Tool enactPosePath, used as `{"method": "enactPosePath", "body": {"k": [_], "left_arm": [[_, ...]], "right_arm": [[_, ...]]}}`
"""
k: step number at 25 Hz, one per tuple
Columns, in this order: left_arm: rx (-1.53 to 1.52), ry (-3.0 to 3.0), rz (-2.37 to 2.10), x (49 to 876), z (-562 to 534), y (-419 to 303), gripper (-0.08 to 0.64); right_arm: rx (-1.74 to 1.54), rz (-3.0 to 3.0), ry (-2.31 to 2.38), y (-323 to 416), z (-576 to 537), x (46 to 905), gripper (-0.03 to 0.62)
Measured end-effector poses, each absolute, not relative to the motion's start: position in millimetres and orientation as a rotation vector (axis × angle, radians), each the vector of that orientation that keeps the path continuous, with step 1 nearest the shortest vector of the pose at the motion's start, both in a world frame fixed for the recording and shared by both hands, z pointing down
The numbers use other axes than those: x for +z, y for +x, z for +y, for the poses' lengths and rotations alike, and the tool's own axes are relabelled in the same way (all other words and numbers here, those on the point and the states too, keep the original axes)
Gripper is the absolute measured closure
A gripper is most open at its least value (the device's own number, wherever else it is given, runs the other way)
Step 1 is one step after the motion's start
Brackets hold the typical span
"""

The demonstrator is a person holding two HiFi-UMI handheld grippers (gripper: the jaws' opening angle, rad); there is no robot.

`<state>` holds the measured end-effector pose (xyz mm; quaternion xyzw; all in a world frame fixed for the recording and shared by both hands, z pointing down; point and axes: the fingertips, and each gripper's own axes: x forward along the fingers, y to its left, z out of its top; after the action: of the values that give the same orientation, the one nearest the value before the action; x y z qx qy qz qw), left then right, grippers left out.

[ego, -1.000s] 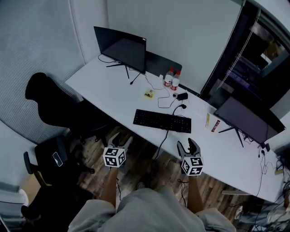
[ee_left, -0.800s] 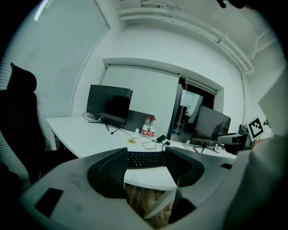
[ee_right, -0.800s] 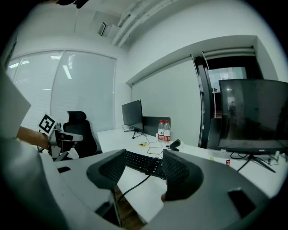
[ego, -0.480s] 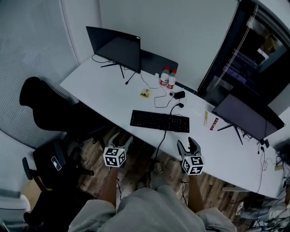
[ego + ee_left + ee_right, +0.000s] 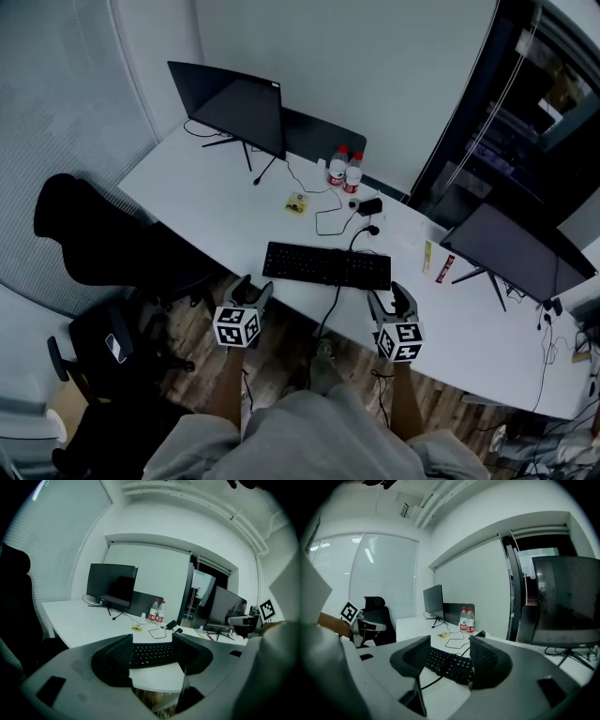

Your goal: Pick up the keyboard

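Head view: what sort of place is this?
Probably an office: a white desk with a keyboard, a left monitor and a right monitor, and an office chair alongside.

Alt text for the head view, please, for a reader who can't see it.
Seen from above, a person holds the left gripper and right gripper, both open and empty, just short of a black keyboard near the front edge of a white desk. A left monitor, two bottles and a right monitor stand farther back.
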<state>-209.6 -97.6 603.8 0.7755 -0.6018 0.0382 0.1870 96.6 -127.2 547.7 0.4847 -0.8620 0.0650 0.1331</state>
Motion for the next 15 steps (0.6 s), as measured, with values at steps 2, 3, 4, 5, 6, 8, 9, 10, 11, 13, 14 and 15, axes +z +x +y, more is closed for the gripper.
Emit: {"method": "enactPosePath", "body": {"k": [2,3,4,5,6,8,9,10,11,13,14,15], "left_arm": [[0.114,2.178,-1.702,603,-112,-208,0.301],[0.118,2.175,-1.705,602,-119,-208,0.301],[0.122,2.171,-1.71,602,-125,-207,0.301],[0.126,2.168,-1.715,601,-132,-207,0.301],[0.13,2.164,-1.721,600,-138,-207,0.301],[0.136,2.154,-1.734,598,-150,-207,0.301],[0.139,2.147,-1.742,597,-155,-207,0.301],[0.141,2.14,-1.749,596,-161,-208,0.301],[0.144,2.133,-1.757,595,-166,-209,0.301],[0.151,2.118,-1.77,594,-176,-209,0.301],[0.157,2.109,-1.776,595,-180,-209,0.301],[0.163,2.101,-1.781,595,-184,-208,0.301]], "right_arm": [[0.183,-2.505,1.401,99,-143,546,0.344],[0.181,-2.508,1.397,100,-151,545,0.342],[0.18,-2.51,1.394,100,-159,544,0.342],[0.181,-2.513,1.39,101,-167,543,0.341],[0.183,-2.516,1.387,102,-175,542,0.341],[0.19,-2.526,1.378,103,-190,541,0.339],[0.192,-2.531,1.371,102,-198,540,0.338],[0.194,-2.537,1.362,101,-205,540,0.336],[0.197,-2.542,1.353,101,-212,540,0.335],[0.206,-2.55,1.335,100,-225,541,0.331],[0.215,-2.555,1.328,100,-232,542,0.33],[0.227,-2.56,1.321,100,-238,543,0.328]]}}
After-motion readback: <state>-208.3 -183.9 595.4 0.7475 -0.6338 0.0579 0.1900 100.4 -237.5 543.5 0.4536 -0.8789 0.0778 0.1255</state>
